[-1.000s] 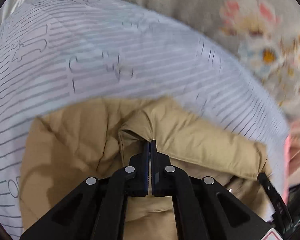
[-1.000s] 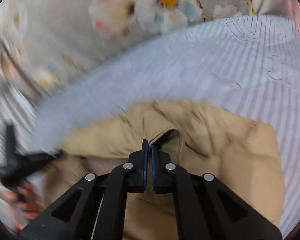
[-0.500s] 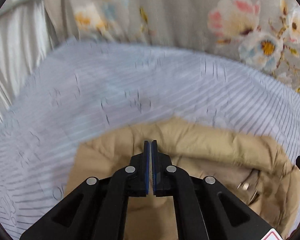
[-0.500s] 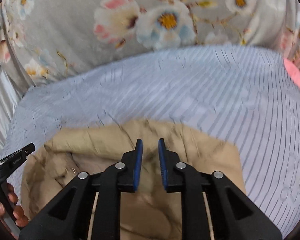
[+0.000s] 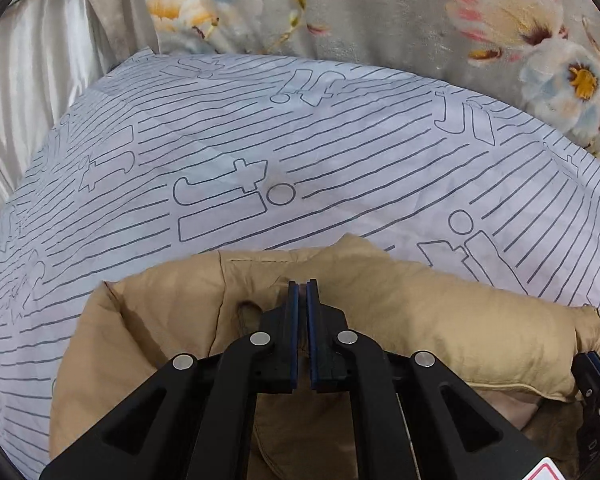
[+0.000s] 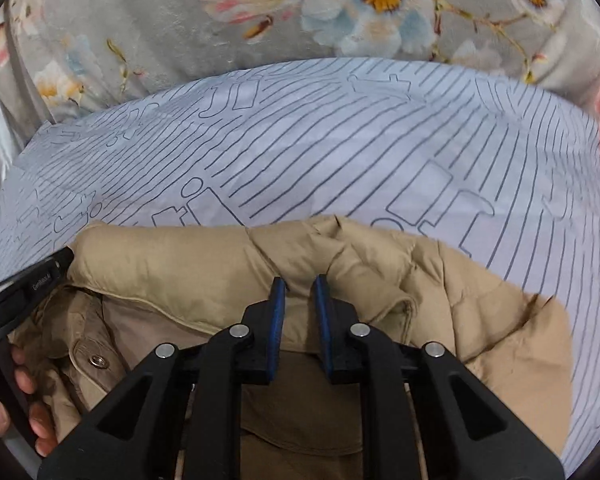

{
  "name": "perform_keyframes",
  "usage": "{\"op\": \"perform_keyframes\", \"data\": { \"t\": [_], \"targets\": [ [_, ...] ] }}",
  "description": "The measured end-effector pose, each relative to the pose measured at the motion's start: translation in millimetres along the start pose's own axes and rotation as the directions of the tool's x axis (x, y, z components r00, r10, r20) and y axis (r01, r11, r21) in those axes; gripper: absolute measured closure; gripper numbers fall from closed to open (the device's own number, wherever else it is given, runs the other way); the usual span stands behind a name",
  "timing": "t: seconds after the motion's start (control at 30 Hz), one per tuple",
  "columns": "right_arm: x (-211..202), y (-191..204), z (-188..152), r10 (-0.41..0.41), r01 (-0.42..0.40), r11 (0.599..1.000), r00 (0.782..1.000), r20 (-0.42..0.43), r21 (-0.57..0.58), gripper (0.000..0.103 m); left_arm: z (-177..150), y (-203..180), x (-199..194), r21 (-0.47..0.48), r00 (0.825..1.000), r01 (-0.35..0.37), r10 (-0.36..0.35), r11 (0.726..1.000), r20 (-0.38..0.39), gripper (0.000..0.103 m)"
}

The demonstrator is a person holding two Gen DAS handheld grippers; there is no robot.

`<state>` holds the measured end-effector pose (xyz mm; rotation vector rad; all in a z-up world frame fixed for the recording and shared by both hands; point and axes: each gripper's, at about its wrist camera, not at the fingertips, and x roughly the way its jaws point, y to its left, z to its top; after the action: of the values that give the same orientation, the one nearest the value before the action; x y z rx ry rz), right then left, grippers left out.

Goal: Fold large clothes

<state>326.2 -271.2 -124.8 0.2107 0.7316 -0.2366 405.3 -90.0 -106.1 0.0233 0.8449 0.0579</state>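
Your left gripper (image 5: 300,286) is clenched with nothing between its pads, and your right gripper (image 6: 300,286) is released, above the tan jacket (image 6: 172,268) near the bed's (image 6: 340,152) front edge.

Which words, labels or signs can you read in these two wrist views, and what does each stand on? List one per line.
"GenRobot.AI": small white print on the left gripper; last letters uncertain.
"DA": letters on the right gripper; the rest is cut off by the picture's edge.
Red-and-white sticker: cut off, unreadable.
Striped sheet: outlined letter-like shapes, no readable word.
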Motion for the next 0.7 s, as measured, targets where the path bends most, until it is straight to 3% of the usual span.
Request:
{"op": "perform_keyframes", "data": {
  "t": [0.23,0.7],
  "targets": [
    [9.4,6.9,-8.1,-0.037,0.037,0.999,0.999,-0.009,-0.034,0.089,-14.0,-13.2,4.8,0.053,0.998,-0.051,0.05,0.997,0.029,0.098],
    [15.7,9.7,-10.0,-0.05,0.049,0.998,0.999,-0.019,-0.05,0.089,-17.8,-18.3,13.5,0.085,0.996,-0.082,0.08,0.993,0.026,0.099]
  ]
}}
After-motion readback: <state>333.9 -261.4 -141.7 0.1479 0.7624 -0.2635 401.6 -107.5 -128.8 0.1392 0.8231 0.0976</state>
